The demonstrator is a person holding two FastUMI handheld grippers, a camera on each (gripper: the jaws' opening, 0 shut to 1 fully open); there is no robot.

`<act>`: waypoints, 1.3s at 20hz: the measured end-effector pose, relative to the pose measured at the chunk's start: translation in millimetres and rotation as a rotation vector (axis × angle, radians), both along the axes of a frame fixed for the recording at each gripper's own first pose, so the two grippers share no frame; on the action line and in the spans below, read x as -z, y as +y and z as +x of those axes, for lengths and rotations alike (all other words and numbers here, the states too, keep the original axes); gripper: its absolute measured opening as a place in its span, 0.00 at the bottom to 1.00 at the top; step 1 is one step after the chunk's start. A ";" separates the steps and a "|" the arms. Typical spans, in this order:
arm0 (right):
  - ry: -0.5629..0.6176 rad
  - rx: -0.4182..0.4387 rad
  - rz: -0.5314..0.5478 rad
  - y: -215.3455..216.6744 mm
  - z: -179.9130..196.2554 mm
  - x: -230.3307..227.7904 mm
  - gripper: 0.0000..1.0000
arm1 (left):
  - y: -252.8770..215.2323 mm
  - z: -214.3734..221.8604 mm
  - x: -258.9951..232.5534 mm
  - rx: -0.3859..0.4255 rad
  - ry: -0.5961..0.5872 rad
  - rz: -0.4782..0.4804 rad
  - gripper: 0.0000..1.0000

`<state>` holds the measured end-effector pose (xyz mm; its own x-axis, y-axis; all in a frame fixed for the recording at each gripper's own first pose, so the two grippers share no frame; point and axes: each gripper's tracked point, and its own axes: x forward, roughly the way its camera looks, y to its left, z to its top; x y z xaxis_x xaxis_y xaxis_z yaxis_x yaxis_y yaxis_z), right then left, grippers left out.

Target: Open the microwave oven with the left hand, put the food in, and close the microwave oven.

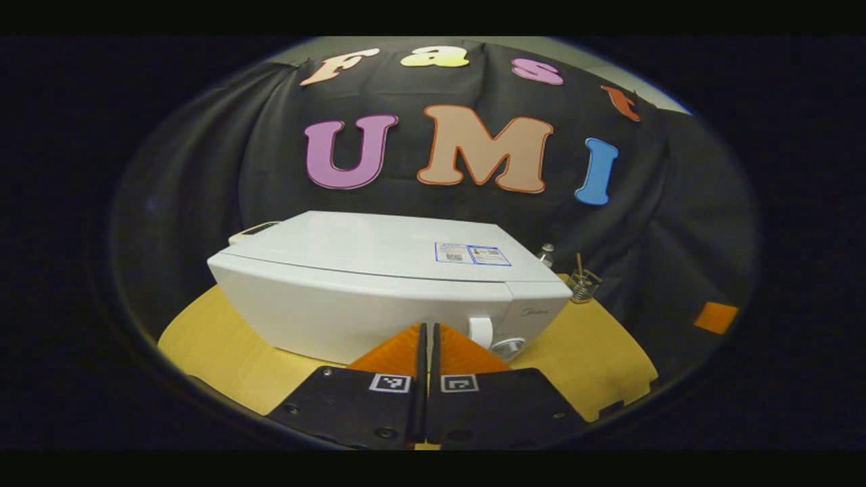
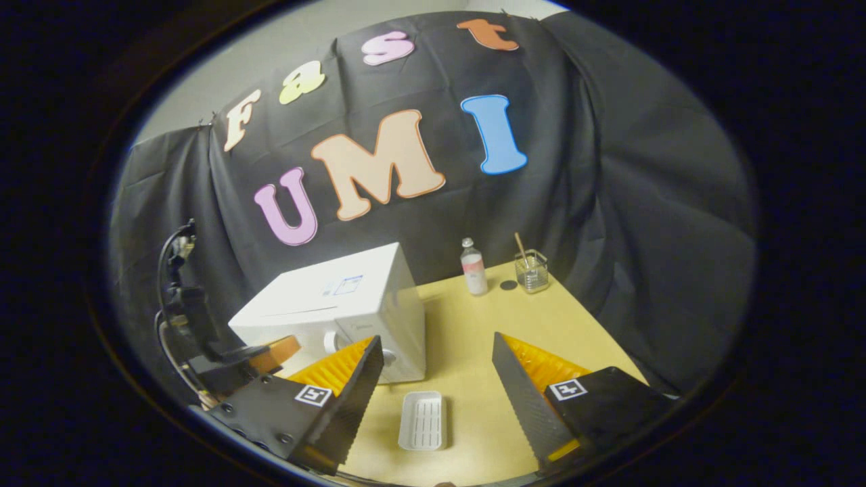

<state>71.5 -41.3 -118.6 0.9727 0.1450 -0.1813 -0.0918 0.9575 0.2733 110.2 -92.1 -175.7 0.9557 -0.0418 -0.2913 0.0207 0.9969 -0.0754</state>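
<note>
**door shut, left gripper clenched empty, right gripper spread wide**

microwave [image 1: 379, 284] is sitting on the table [image 1: 216, 338], door closed, handle [image 1: 480, 333] and dial [image 1: 509, 348] at its front right end. using the microwave as landmark for everything.

left gripper [image 1: 427, 338] is hovering just in front of the microwave's door, a bit left of the handle. fingers are pressed together with nothing between them, not touching the door as far as i can tell. in the right gripper view the same left gripper [image 2: 267, 355] is sitting at the microwave's front left, with its black body and cable rising beside it.

right gripper [image 2: 436, 365] is hanging in front of the microwave and off to its right, above bare table. jaws are standing wide apart, gripping nothing.

tray [image 2: 421, 419] is lying flat on the table in front of the microwave's right front corner, apart from it, below the gap between the right gripper's fingers. white, ribbed; can't tell if there's food in it.

behind the microwave to its right: bottle [image 2: 473, 267] standing upright, glass [image 2: 532, 270] with a stick in it further right, near the table's back edge. small dark spot between them.
</note>
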 end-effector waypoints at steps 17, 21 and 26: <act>-0.151 -0.085 -0.050 12.8 -12.5 -71.1 0.92 | 63.6 -92.0 -82.0 -0.162 -0.159 0.036 0.94; -0.162 -0.104 -0.061 15.5 -20.9 -75.3 0.92 | 64.7 -99.7 -93.6 -0.147 -0.181 0.072 0.96; -0.186 -0.108 -0.128 12.3 -29.5 -77.5 0.92 | 66.8 -105.7 -101.4 -0.146 -0.203 0.083 0.96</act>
<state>42.0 -28.9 -41.1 0.9711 0.2374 -0.0238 -0.2330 0.9651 0.1193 4.6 -25.4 -74.3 0.9891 0.1165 -0.0895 -0.1172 0.9931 -0.0027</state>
